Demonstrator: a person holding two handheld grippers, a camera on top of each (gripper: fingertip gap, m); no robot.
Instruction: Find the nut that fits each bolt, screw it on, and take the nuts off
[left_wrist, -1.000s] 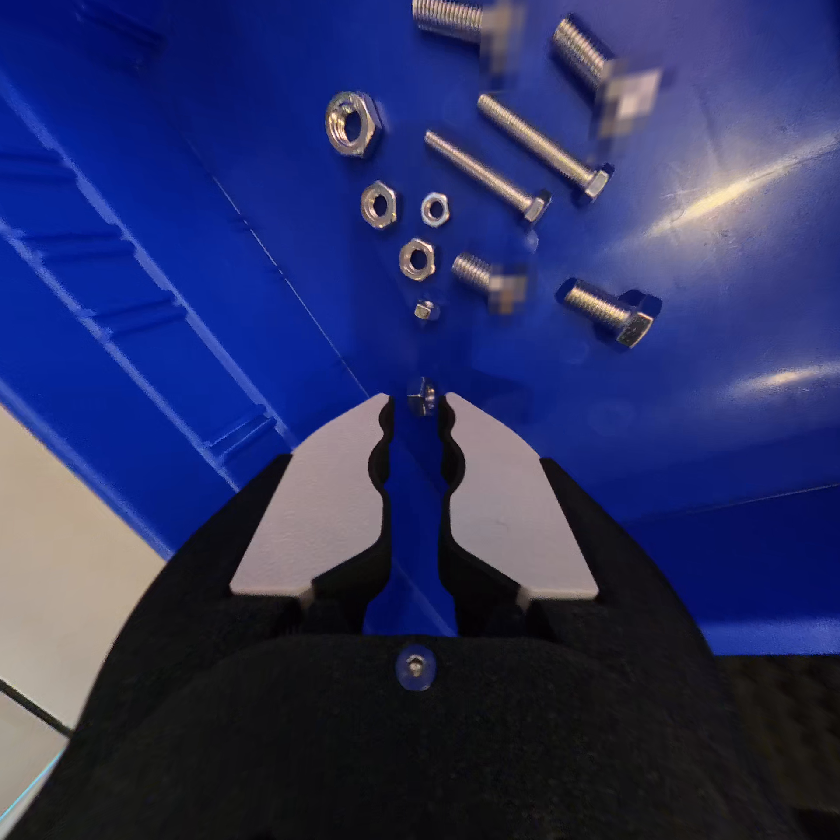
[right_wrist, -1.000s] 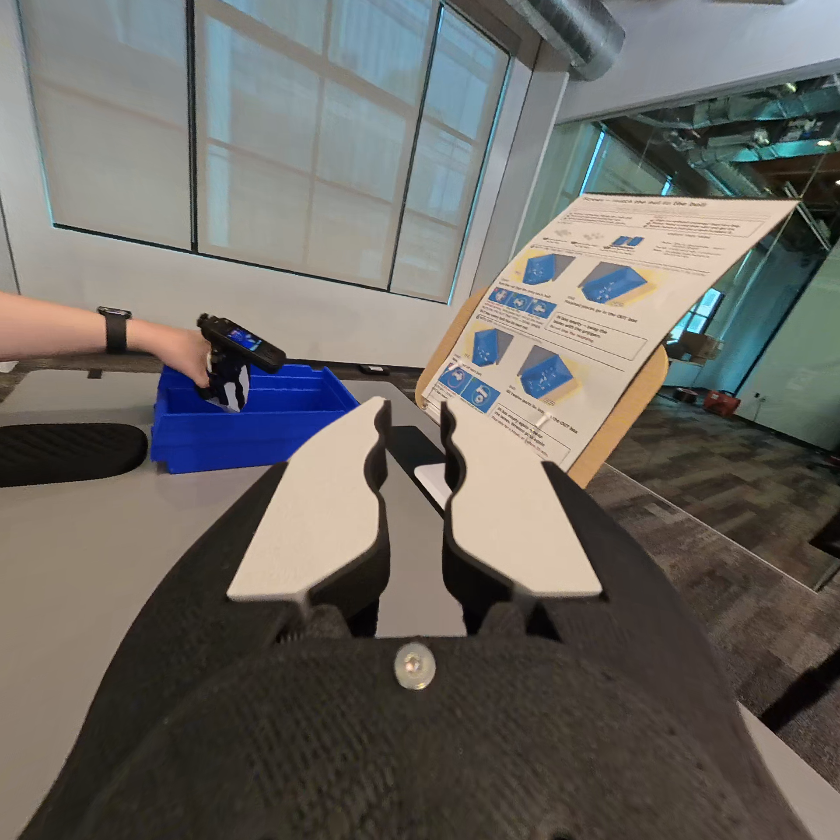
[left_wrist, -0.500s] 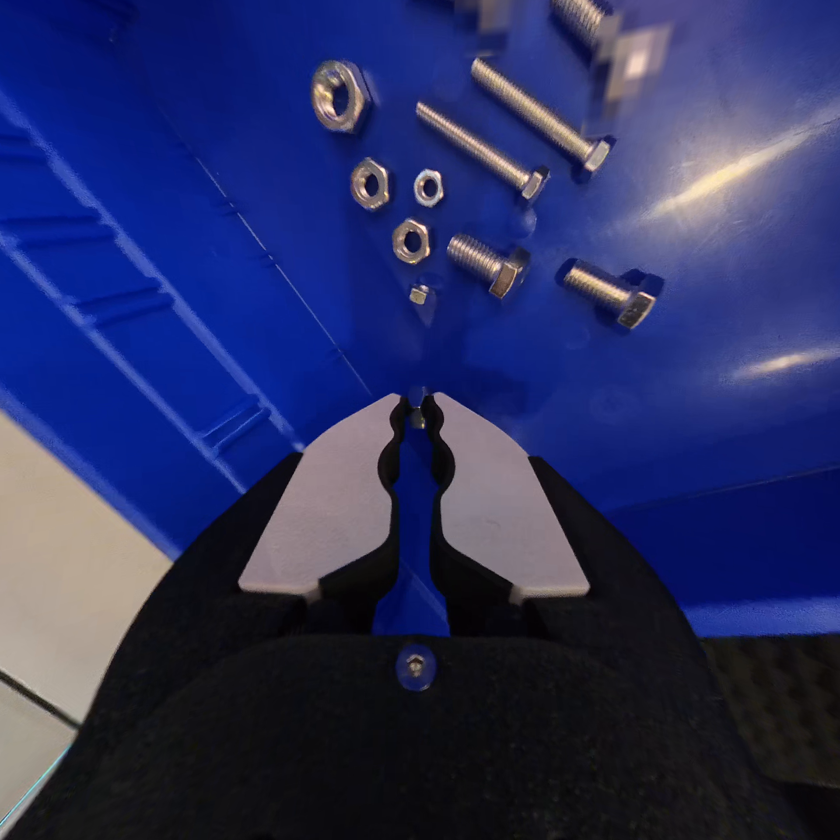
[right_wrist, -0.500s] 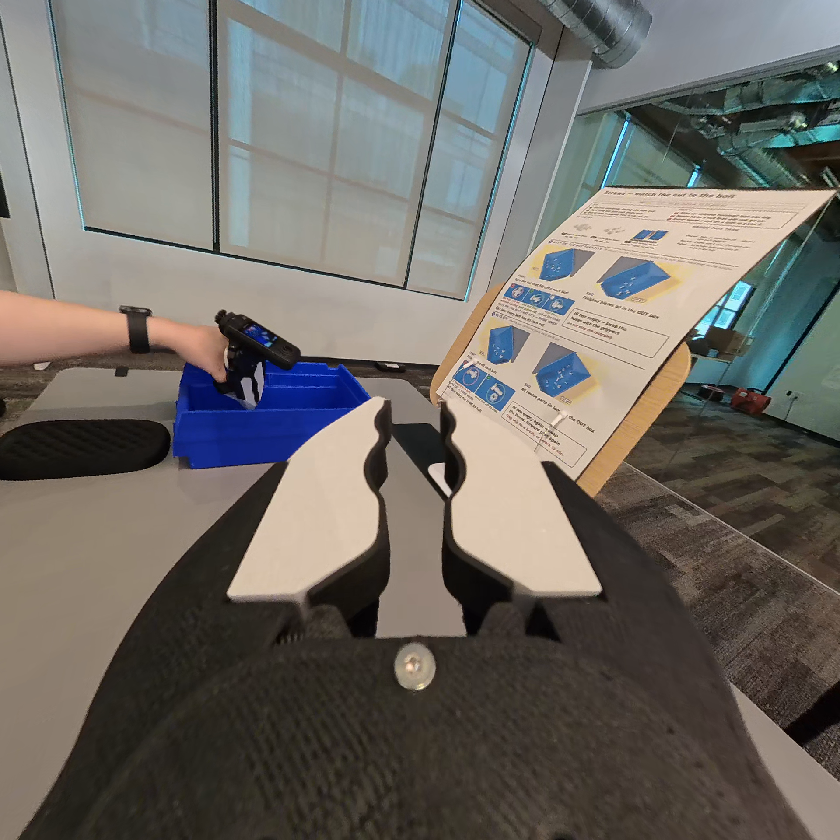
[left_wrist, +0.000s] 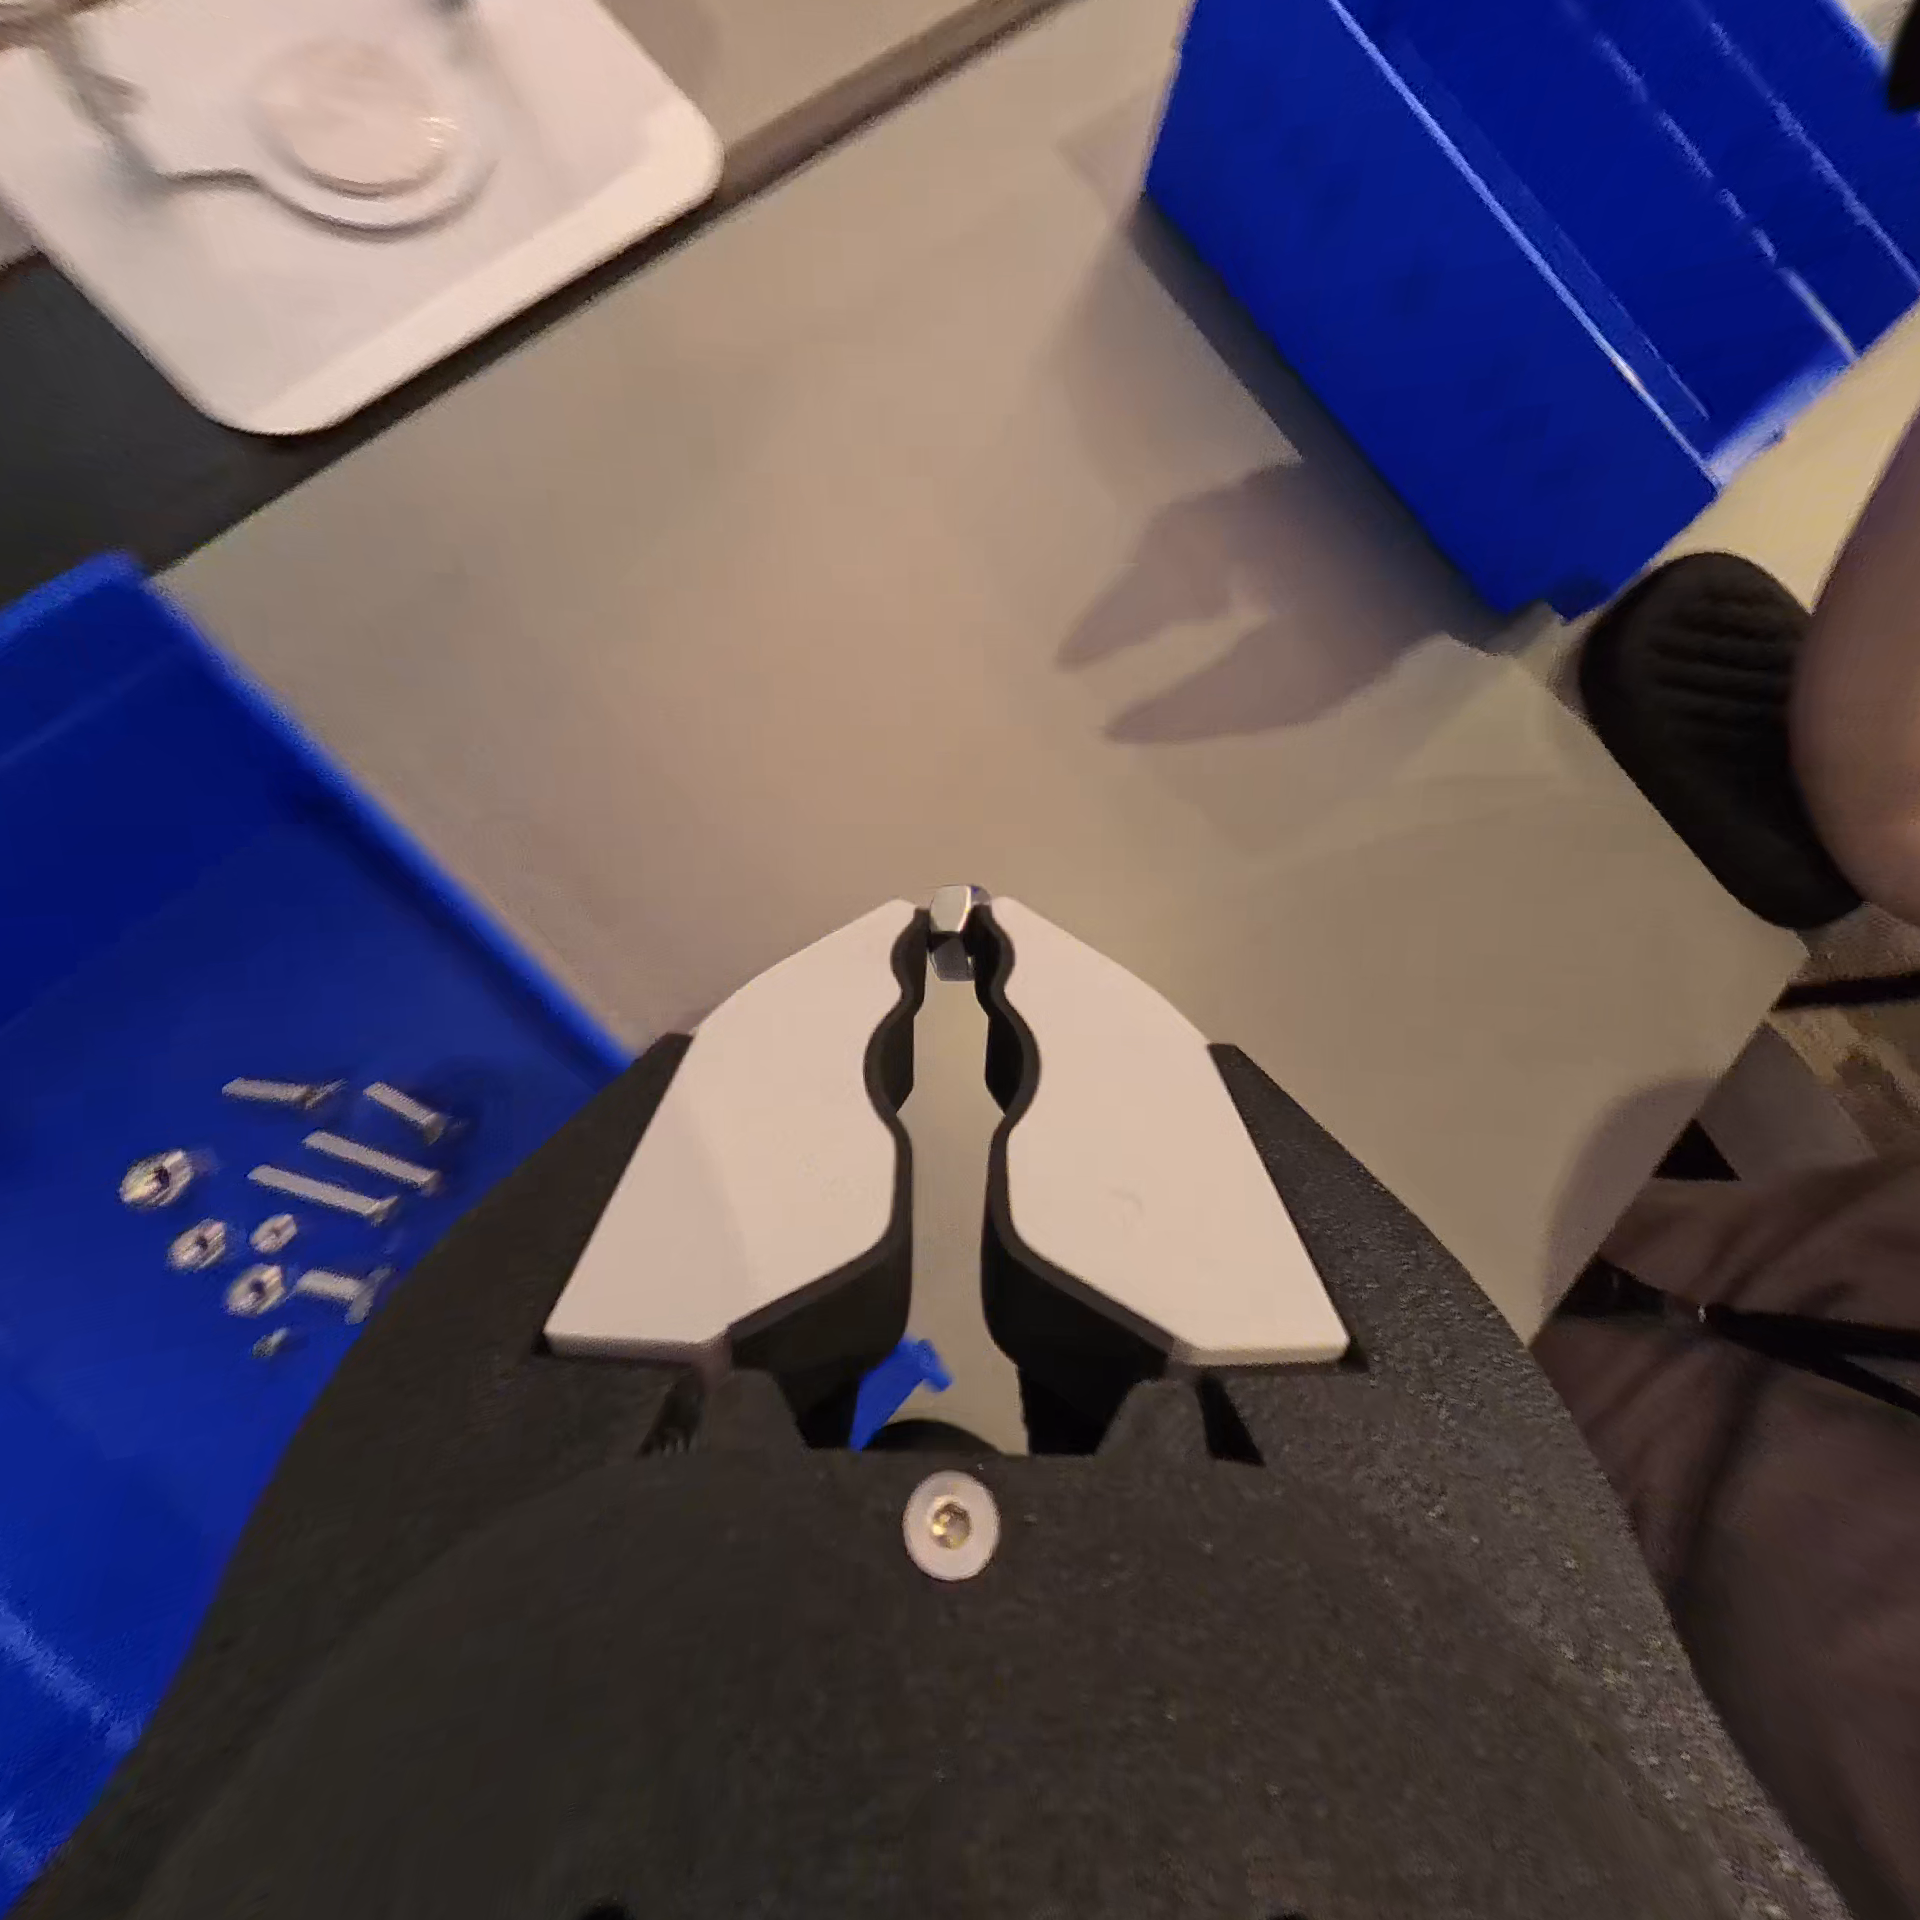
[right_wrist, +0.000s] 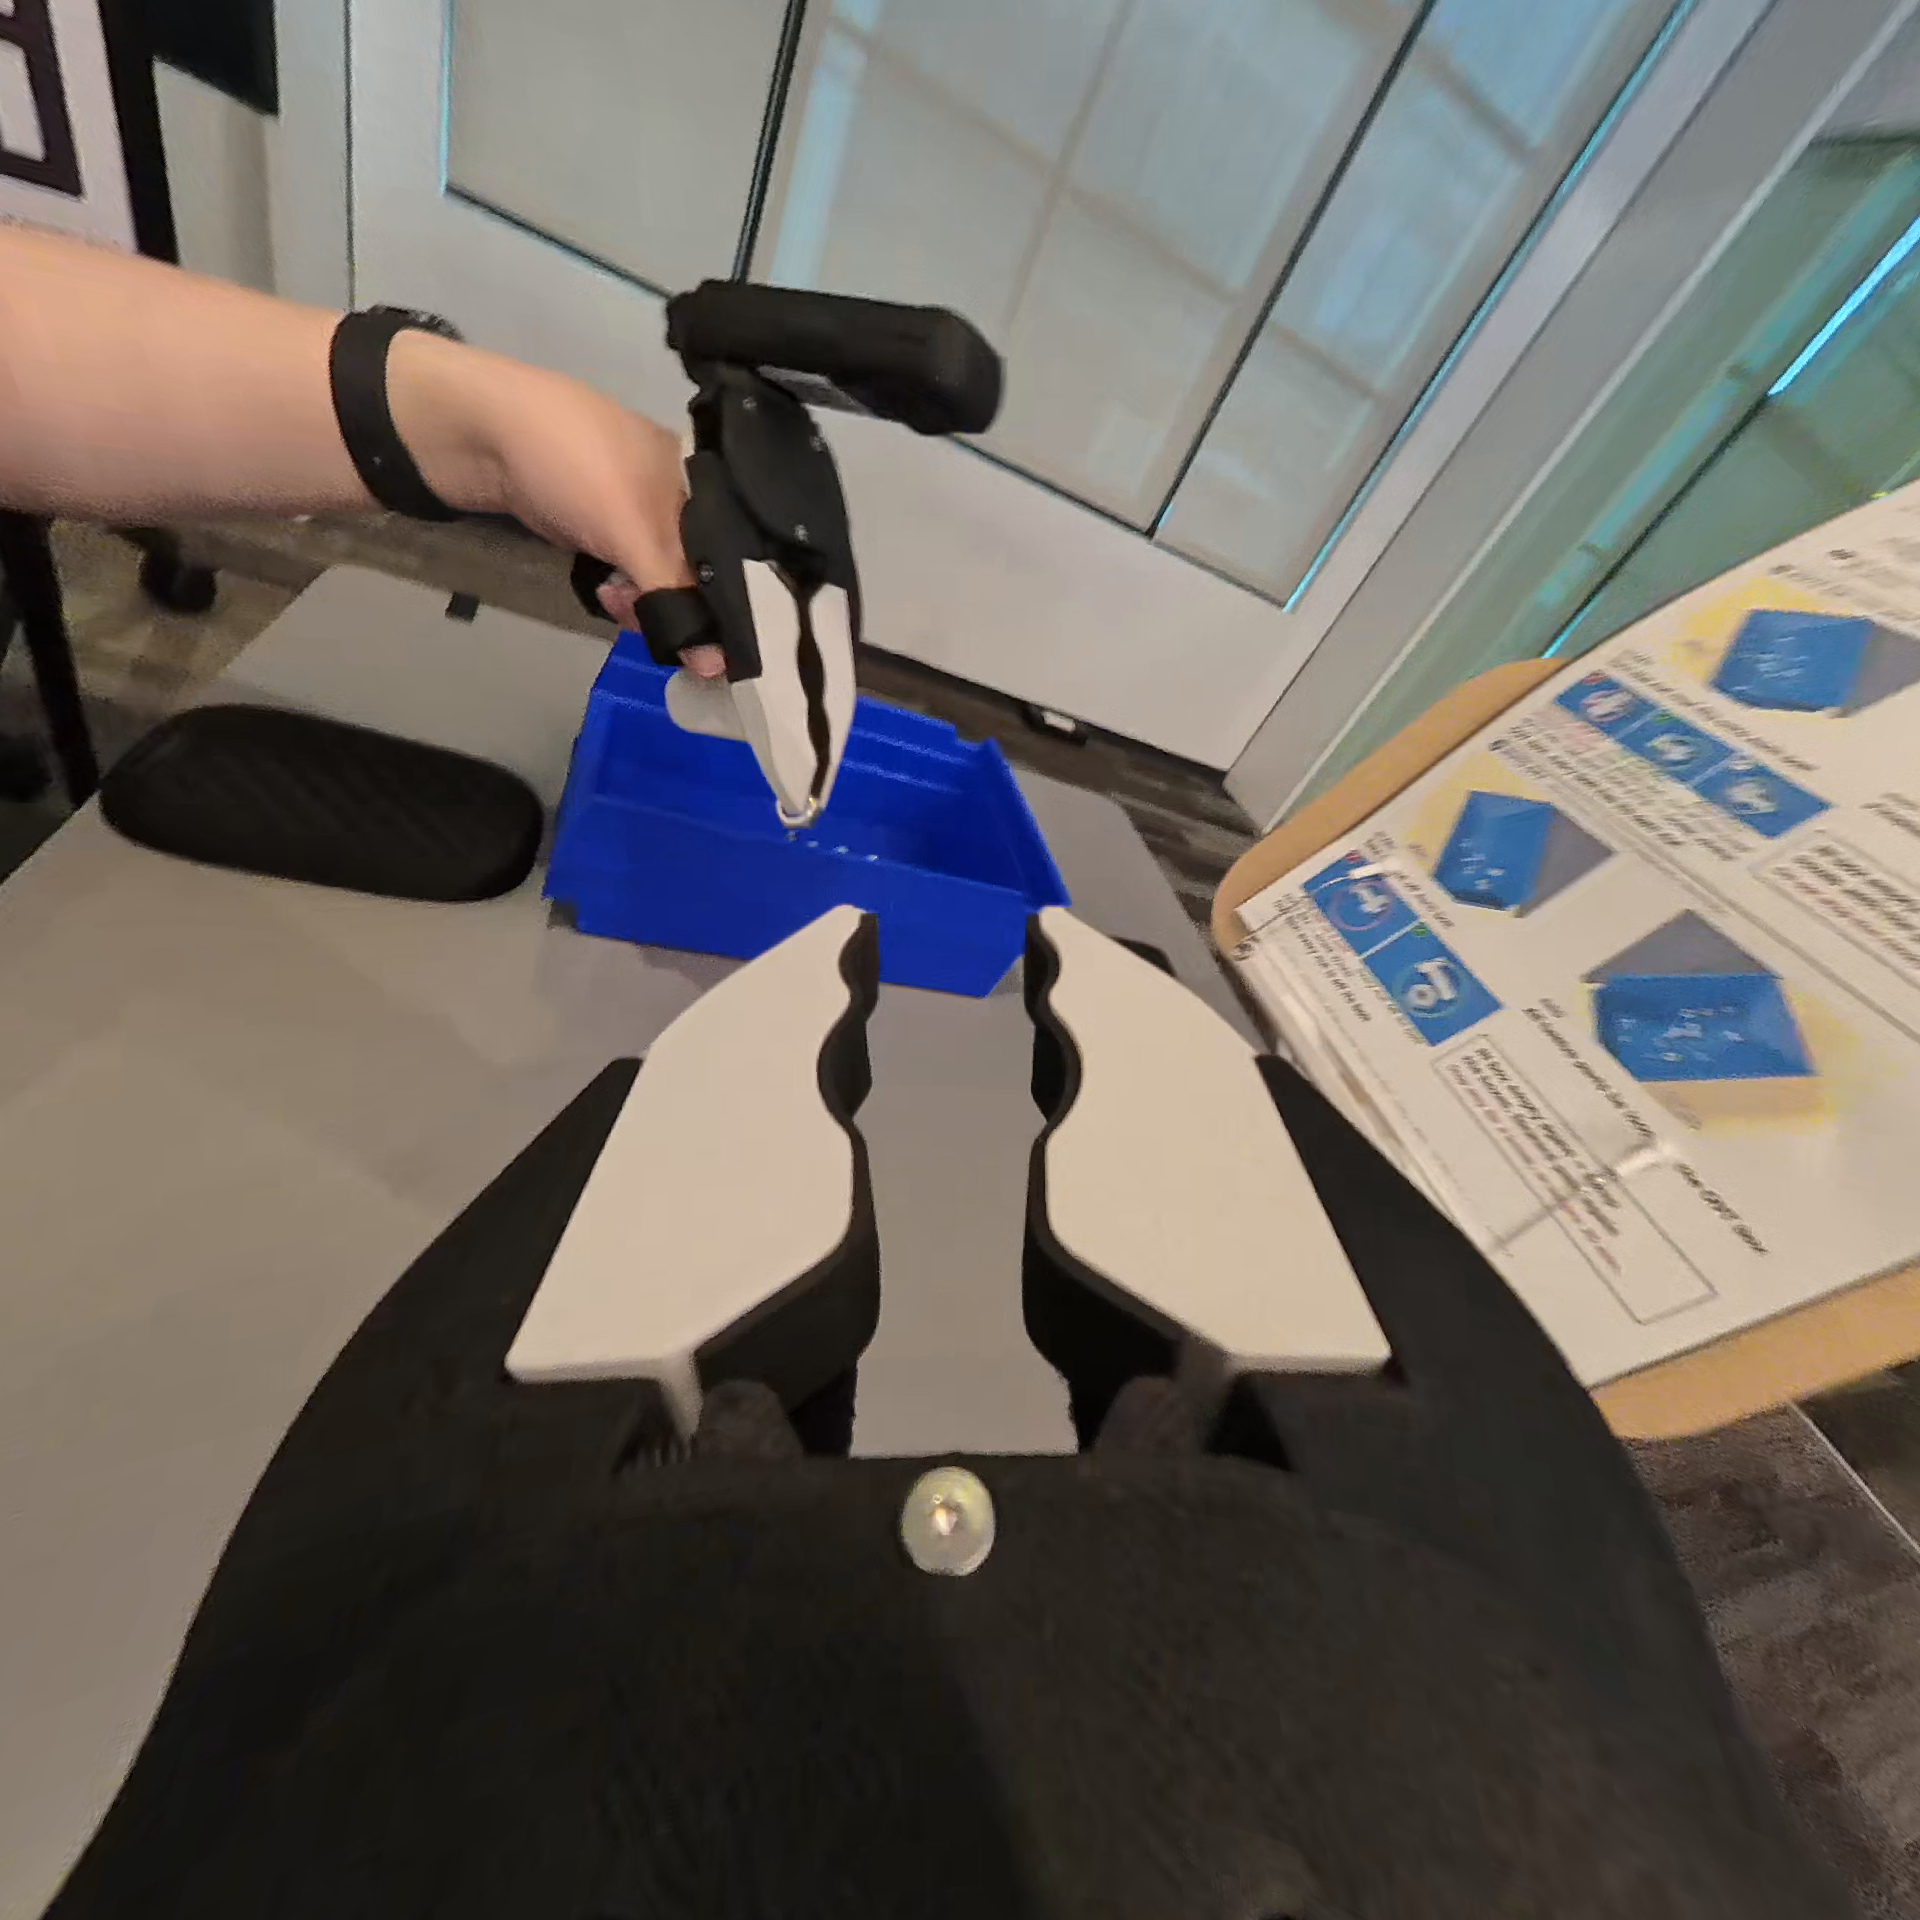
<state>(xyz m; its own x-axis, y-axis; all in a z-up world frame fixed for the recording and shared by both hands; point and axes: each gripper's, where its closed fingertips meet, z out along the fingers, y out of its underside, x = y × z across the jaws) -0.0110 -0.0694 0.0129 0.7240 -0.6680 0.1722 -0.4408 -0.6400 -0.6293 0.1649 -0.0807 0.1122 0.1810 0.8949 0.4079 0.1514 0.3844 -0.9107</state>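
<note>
Nut (left_wrist: 952, 928) pinched at left claw (left_wrist: 954, 914) tips; right claw (right_wrist: 948, 940) gapes empty.

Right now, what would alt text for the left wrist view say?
The left tool pinches a small nut at its tips, raised over a grey table. A blue bin of loose bolts and nuts sits lower left; a second blue bin upper right.

grey table (right_wrist: 260, 1091) | glass partitions (right_wrist: 1039, 208) | dark carpet (right_wrist: 1766, 1558)
</note>
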